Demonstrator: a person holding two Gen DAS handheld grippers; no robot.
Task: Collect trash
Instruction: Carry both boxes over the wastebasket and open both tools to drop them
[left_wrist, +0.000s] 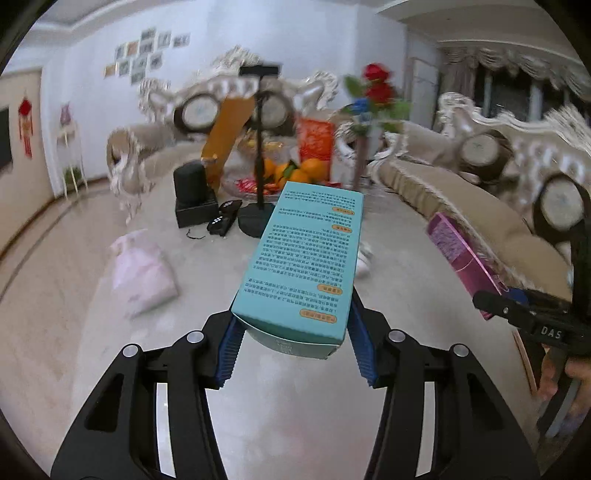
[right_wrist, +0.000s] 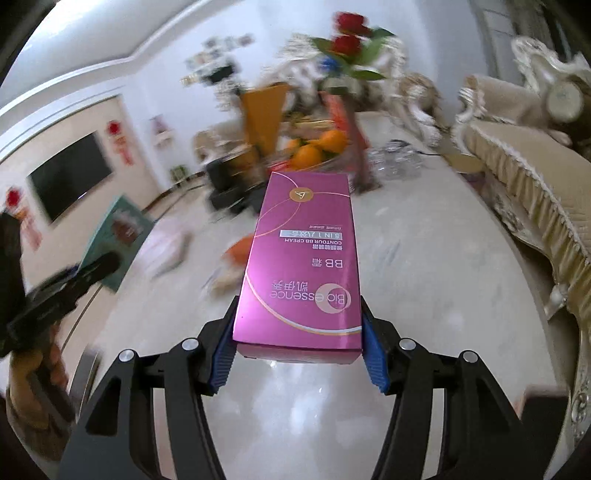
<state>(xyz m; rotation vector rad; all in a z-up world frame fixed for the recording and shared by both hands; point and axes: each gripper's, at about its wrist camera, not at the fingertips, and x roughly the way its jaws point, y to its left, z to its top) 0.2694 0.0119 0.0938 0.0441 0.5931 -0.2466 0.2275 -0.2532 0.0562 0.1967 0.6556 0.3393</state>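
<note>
Carrying step, by the look of it: both boxes were off the worktop (left_wrist: 295, 424) and held out in the air above its glossy, pale stone-like surface. Left tongs (left_wrist: 295, 343) were clamped on the near end of a teal box (left_wrist: 306, 258), matte card with dense small print, long and rectangular, pointing away from the camera. Right tongs (right_wrist: 299, 354) were clamped likewise on a pink box (right_wrist: 306, 266), shiny metallic card marked as BB cream. More litter lay toward the far end: a soft pink bag (left_wrist: 142, 271), crumpled, near the left edge, and some blurred scraps. Oranges (left_wrist: 295, 170) sat farther back. Next move probably calls for a bin; none was visible, so both grips must hold until one is found.
</note>
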